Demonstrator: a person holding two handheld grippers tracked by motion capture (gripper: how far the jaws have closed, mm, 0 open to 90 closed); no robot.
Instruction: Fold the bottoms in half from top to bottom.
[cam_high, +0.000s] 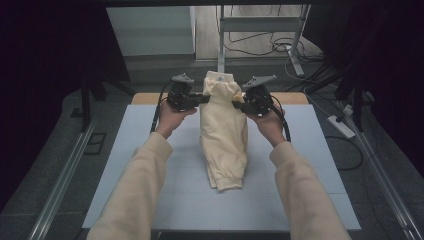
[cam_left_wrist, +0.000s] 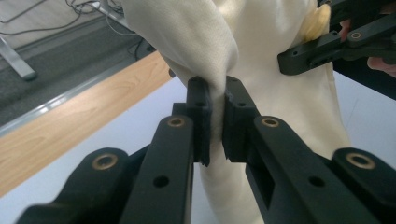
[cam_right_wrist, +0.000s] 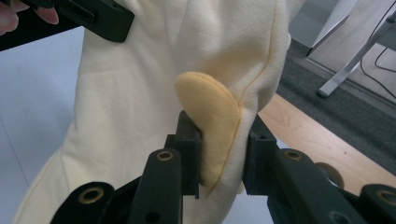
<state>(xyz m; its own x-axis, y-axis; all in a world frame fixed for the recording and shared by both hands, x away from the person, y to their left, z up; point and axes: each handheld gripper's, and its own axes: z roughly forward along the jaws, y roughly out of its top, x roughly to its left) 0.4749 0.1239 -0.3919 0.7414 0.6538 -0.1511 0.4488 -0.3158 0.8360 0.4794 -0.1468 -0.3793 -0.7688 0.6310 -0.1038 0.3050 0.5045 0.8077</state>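
High view: a cream garment (cam_high: 223, 132) is held up by its top end over a pale blue-grey mat (cam_high: 150, 150), which covers a wooden table (cam_high: 142, 97). Its lower end, with a ribbed cuff, rests on the mat towards the person's side; the upper end stands raised between the two grippers. No container is on the table.

The left gripper (cam_high: 202, 98) grips the garment's upper left edge and the right gripper (cam_high: 236, 104) its upper right edge, each held in a hand with a cream sleeve (cam_high: 135, 190) behind it. The two grippers sit level with each other, near the far edge of the mat, with the garment's top bunched between them.

Left gripper view: the left gripper (cam_left_wrist: 217, 123) has its jaws drawn together on a thin fold of the cream fabric (cam_left_wrist: 261, 70). The fold passes straight down between the pads, which press on it from both sides. The cloth drapes above and below the jaws. The other gripper shows at upper right, against the same cloth.

Right gripper view: the right gripper (cam_right_wrist: 223, 149) has its jaws clamped on a thicker part of the garment, a rounded yellow padded flap (cam_right_wrist: 210, 121) together with the cream cloth beside it. The flap stands up out of the jaws, and the cloth hangs down to the left over the mat.
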